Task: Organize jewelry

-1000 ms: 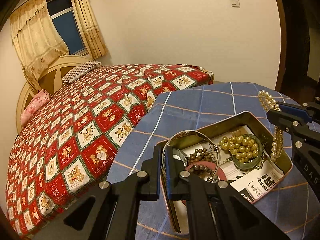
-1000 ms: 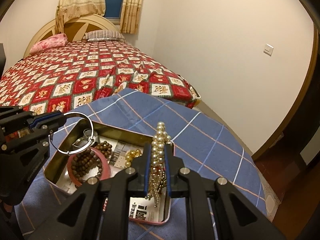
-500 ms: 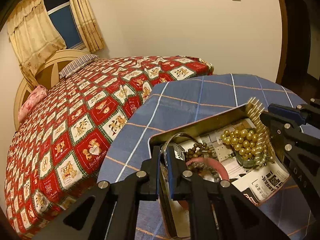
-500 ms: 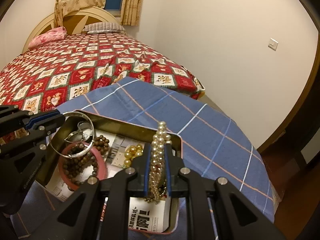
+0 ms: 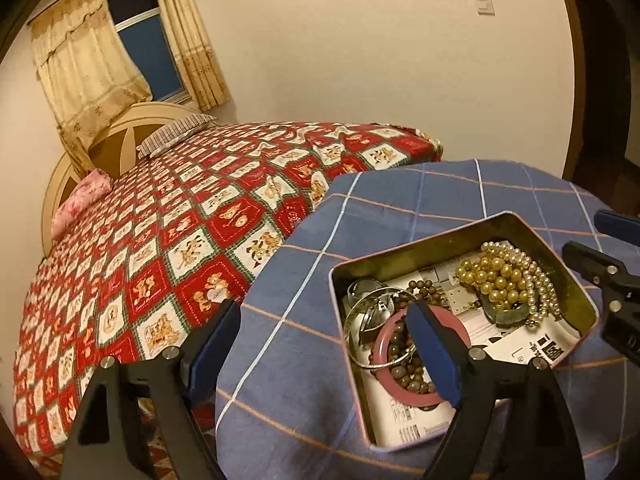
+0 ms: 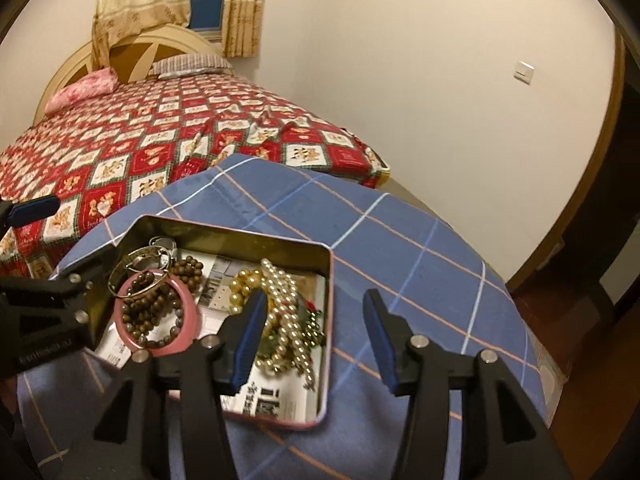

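Note:
A metal tin [image 5: 416, 246] [image 6: 224, 230] lined with newspaper sits on the blue checked table. Inside lie a silver bangle [image 5: 354, 318] [image 6: 136, 288], a pink bangle [image 5: 380, 350] [image 6: 188, 334] with brown wooden beads [image 5: 404, 372] [image 6: 154, 306], gold pearls [image 5: 486, 276] [image 6: 240, 284] and a white pearl string [image 5: 538, 284] [image 6: 284, 312]. My left gripper [image 5: 324, 340] is open and empty over the tin's left rim. My right gripper [image 6: 316, 336] is open and empty over the tin's right rim.
The round table with the blue checked cloth [image 5: 384, 200] [image 6: 400, 248] stands beside a bed with a red patterned cover [image 5: 180, 220] [image 6: 140, 140]. A wall and a wooden door frame [image 6: 592, 152] lie beyond the table.
Both grippers opened. The silver bangle dropped from the left gripper into the tin, and the white pearl string dropped from the right gripper into the tin.

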### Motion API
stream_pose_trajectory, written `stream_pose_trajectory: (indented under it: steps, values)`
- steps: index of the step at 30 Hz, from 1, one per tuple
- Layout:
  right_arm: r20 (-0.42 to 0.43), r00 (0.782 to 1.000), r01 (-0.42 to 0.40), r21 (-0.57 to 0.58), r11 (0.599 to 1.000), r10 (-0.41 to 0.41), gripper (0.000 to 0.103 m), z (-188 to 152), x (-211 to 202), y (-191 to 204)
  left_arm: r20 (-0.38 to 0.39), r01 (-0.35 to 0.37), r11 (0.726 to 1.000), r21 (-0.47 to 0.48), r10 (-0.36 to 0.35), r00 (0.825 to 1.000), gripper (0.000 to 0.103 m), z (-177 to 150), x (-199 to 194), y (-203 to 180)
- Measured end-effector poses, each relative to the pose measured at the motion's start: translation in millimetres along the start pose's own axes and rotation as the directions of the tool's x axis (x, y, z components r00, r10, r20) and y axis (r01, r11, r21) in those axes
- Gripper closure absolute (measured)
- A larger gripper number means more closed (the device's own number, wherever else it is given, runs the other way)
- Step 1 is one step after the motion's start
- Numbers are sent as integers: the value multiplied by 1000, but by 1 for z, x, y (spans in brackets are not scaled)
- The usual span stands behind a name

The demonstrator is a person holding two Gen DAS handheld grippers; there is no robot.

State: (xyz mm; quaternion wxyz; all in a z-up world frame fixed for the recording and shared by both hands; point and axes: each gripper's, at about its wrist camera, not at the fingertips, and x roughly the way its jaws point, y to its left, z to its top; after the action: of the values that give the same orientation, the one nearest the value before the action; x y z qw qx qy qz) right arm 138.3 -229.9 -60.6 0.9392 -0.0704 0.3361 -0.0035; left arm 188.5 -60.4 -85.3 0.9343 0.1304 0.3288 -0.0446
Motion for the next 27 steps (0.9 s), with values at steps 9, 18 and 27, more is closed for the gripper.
stream_pose_trajectory:
  steps: [9,18,27]
  values:
    - [56,998,-22,12,1000,22,43,-1,-30,2,40,5,999,-51,-3,999,18,-7,-33,16]
    - [71,997,-25,1,1000,25,42,0,-39,9,57,-4,998,-58,7,998,18,-6,-47,20]
    - [80,997,-22,4,1000,21,41,1,-42,8,58,-7,998,-56,11,998,18,-5,-49,22]
